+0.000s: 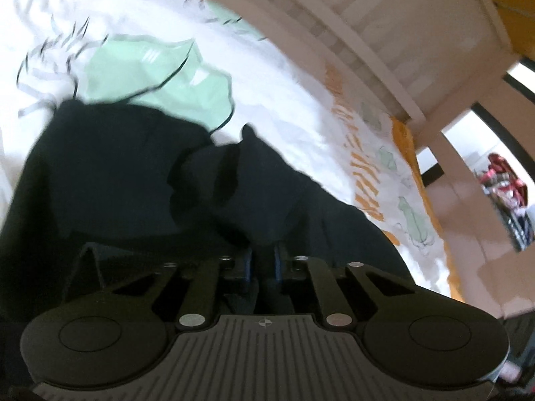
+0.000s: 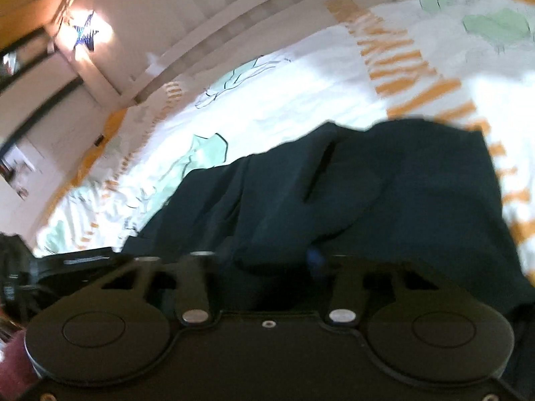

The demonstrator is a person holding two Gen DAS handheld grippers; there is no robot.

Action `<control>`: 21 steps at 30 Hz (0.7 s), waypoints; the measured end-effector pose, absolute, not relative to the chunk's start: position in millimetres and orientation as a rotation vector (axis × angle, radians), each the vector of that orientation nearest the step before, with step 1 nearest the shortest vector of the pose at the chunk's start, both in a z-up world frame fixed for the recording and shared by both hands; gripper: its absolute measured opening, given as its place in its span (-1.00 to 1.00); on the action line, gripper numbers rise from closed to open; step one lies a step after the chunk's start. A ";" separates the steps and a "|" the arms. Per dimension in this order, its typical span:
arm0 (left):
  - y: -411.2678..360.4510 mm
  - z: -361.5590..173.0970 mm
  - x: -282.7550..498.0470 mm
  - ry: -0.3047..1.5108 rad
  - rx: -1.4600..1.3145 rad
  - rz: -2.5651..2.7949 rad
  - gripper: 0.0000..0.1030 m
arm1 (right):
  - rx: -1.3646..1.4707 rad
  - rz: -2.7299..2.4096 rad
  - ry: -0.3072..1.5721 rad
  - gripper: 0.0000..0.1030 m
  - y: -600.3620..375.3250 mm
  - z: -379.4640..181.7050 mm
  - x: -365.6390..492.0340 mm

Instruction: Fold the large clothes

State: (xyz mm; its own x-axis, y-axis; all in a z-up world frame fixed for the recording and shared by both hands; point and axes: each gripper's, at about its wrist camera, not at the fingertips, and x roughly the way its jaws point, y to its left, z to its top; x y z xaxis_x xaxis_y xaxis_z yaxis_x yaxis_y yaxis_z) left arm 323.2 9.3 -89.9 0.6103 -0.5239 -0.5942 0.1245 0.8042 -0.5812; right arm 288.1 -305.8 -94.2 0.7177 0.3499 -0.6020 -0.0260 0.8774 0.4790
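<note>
A large dark navy garment (image 1: 117,167) lies crumpled on a white bedspread (image 1: 284,83) printed with green and orange shapes. In the left wrist view my left gripper (image 1: 264,260) is shut, and a raised fold of the garment is pinched between its blue pads. In the right wrist view the same garment (image 2: 401,200) spreads across the bedspread (image 2: 284,100). A thick fold of it bunches over my right gripper (image 2: 284,260). The jaws stand narrow on that fold. Only one blue pad (image 2: 316,257) shows; cloth hides the other finger.
A white slatted bed frame (image 1: 367,16) runs along the far side of the bed, also seen as the slatted frame (image 2: 200,10) in the right wrist view. A lit star ornament (image 2: 85,31) hangs at the far left. Red items (image 1: 505,187) sit beyond the bed's right edge.
</note>
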 end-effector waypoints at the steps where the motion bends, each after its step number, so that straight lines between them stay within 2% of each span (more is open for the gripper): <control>1: 8.4 -85.6 321.3 0.824 -0.514 -0.401 -0.86 | 0.446 0.225 0.739 -0.46 -304.2 -90.5 288.4; 4: 8.9 -69.6 315.7 0.775 -0.527 -0.425 -0.93 | 0.413 0.265 0.704 -0.58 -303.6 -74.9 288.0; 10: 3.4 -48.7 306.7 0.709 -0.400 -0.440 -0.92 | 0.403 0.330 0.620 -0.59 -311.6 -55.4 273.8; 18: 17.1 -104.2 288.9 0.866 -0.354 -0.394 -0.91 | 0.522 0.232 0.828 -0.55 -328.5 -124.0 263.7; 21: 20.8 -110.5 281.7 0.864 -0.349 -0.401 -0.90 | 0.556 0.231 0.812 -0.55 -332.5 -129.9 257.9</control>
State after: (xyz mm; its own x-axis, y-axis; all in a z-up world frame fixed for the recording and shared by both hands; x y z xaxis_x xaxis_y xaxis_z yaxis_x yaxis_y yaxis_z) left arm 281.7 20.9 -110.5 0.5840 -0.4739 -0.6591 0.1973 0.8704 -0.4510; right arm 257.9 -332.5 -129.9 0.6727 0.4006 -0.6221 0.0140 0.8337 0.5520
